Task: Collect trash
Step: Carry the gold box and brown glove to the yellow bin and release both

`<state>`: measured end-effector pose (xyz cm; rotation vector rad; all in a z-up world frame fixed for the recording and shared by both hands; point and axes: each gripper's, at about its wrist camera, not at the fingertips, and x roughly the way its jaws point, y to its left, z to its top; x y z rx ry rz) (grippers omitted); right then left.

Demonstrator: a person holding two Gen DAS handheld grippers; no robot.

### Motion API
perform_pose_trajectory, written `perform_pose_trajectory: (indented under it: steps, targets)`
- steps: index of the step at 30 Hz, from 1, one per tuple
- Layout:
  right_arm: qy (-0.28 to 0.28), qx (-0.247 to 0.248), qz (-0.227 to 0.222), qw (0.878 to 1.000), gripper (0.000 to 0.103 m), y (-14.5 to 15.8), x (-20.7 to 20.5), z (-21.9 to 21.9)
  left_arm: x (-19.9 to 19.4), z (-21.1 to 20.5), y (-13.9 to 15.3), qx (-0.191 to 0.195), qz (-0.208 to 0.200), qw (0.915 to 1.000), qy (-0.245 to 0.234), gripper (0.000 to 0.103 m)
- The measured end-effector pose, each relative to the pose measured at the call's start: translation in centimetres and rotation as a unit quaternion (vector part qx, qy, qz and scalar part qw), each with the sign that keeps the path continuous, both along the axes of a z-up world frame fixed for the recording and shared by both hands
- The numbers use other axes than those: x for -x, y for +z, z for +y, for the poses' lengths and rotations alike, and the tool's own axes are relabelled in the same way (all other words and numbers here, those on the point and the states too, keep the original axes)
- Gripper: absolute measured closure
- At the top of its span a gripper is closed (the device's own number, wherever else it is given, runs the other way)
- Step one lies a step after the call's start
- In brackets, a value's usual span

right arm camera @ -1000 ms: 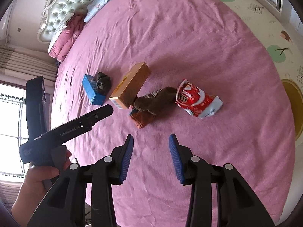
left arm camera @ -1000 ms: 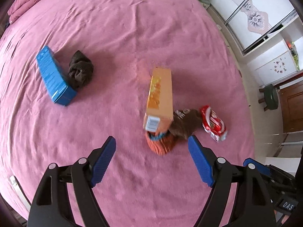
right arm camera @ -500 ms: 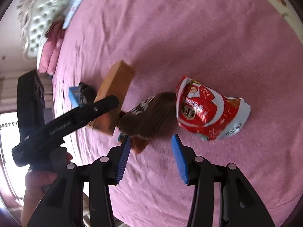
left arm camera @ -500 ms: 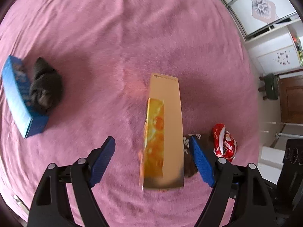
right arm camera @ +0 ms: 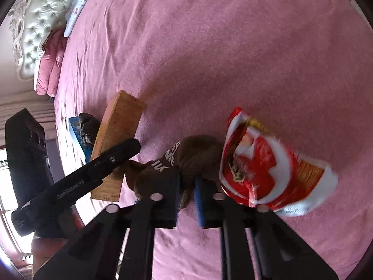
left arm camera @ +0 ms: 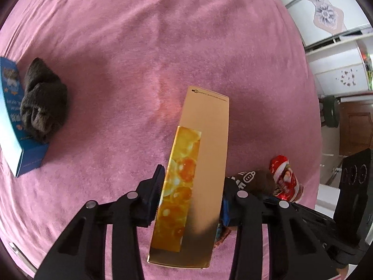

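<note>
A long gold-orange carton [left arm camera: 202, 140] lies on the pink bedspread [left arm camera: 139, 46]. My left gripper [left arm camera: 191, 186] straddles its near end, jaws closing, both blue pads against the carton's sides. In the right wrist view the same carton [right arm camera: 119, 126] shows behind the left gripper's black body [right arm camera: 93, 175]. A red snack bag [right arm camera: 263, 163] lies right of a brown printed sock [right arm camera: 198, 154]. My right gripper [right arm camera: 186, 193] is shut on the sock's near edge, beside the bag. The bag [left arm camera: 284, 179] and the sock [left arm camera: 254, 179] also appear in the left wrist view.
A blue box [left arm camera: 14, 126] with a dark balled sock [left arm camera: 42, 102] leaning on it sits far left. An orange ribbed item [left arm camera: 220, 235] peeks from under the carton. A tufted headboard [right arm camera: 35, 23] and pink pillows [right arm camera: 49, 70] are at the far end.
Both grippers came down toward the bed. The left jaws closed in from wide open onto the carton. The right jaws shut on the brown sock.
</note>
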<state>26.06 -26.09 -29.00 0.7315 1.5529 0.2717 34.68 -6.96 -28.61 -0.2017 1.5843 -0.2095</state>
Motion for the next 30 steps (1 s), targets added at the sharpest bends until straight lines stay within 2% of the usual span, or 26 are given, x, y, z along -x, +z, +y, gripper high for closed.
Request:
perform_pose_trajectory:
  steps: [8,14,23,30]
  targets:
    - [0.009,0.0,-0.039,0.999,0.097,3.0,1.4,-0.7,3.2,1.9,2.8,0.011,-0.026,0.9995,0.012,0.063]
    - [0.028,0.001,-0.065,0.997,0.097,5.9,4.1,-1.1,6.9,0.8,5.7,-0.003,-0.051,0.9986,-0.014,0.063]
    - [0.044,0.025,-0.097,0.994,0.097,9.6,9.7,-3.2,12.6,-3.6,8.4,0.02,-0.057,0.9975,-0.037,0.063]
    - [0.014,0.04,-0.104,0.994,0.097,10.9,15.2,-7.5,17.0,-8.0,9.4,0.035,-0.053,0.9957,-0.067,0.063]
